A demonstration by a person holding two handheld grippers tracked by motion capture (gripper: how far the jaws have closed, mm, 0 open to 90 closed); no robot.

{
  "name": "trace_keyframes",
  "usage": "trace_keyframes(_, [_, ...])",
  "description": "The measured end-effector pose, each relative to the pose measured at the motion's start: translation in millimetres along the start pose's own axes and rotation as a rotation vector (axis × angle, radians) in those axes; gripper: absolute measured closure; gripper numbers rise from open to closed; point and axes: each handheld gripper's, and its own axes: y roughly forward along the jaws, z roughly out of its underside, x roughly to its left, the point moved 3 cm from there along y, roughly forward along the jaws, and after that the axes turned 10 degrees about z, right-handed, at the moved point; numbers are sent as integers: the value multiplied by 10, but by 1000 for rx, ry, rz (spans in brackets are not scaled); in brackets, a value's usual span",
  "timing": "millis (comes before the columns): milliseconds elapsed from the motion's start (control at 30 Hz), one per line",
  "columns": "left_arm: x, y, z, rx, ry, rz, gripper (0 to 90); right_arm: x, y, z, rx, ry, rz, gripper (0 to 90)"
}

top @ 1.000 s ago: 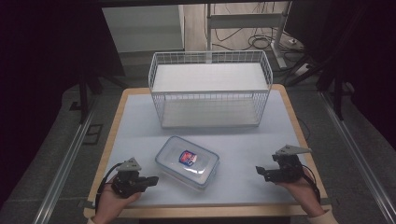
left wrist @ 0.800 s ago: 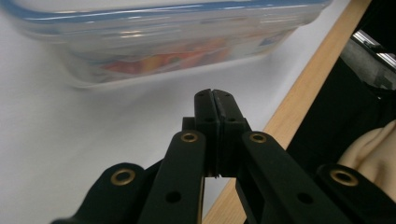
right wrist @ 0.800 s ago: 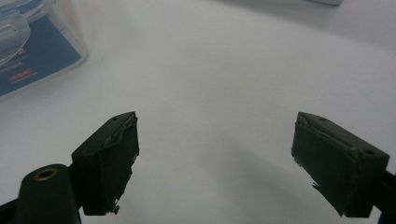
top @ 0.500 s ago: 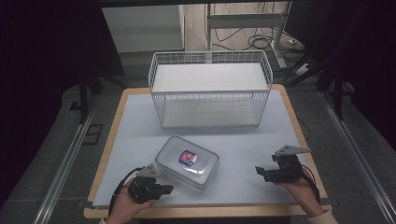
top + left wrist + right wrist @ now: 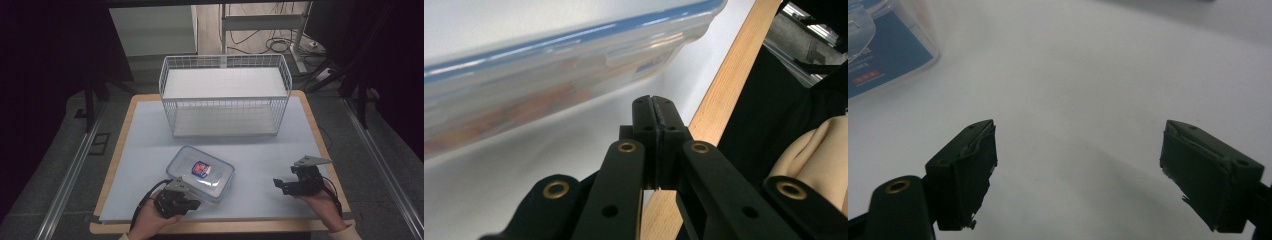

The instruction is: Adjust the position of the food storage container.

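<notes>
Work surface: a white mat covers a wood-edged table.
Container: a clear plastic food box with a blue-rimmed lid and a blue and red label lies flat on the mat, near the front edge of the table, a little left of its middle.
Container, other views: its blue rim and clear side run across the top of the left gripper view; one labelled corner sits at the upper left of the right gripper view.
Left gripper: at the front edge, just beside the box's near corner; its two black jaws are pressed flat together with nothing between them. Whether the tips touch the box cannot be told.
Right gripper: near the front right corner of the table, well apart from the box; its jaws stand wide apart over bare mat.
Wire basket: white, rectangular, upright on the mat at the back edge, well apart from the box.
</notes>
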Motion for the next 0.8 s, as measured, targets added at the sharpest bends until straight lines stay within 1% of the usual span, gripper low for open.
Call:
trace_keyframes(267, [2, 73, -80, -7, 10, 5, 896, 3, 0, 1, 2, 2, 0, 149])
trace_keyframes(400, [18, 87, -117, -10, 10, -2, 896, -2, 2, 4, 2, 2, 0, 149])
trace_keyframes(500, [23, 95, -127, -11, 7, 11, 897, -4, -3, 1, 0, 4, 0, 149])
trace_keyframes(800, [31, 102, -133, -15, 8, 19, 897, -4, 2, 2, 1, -1, 3, 150])
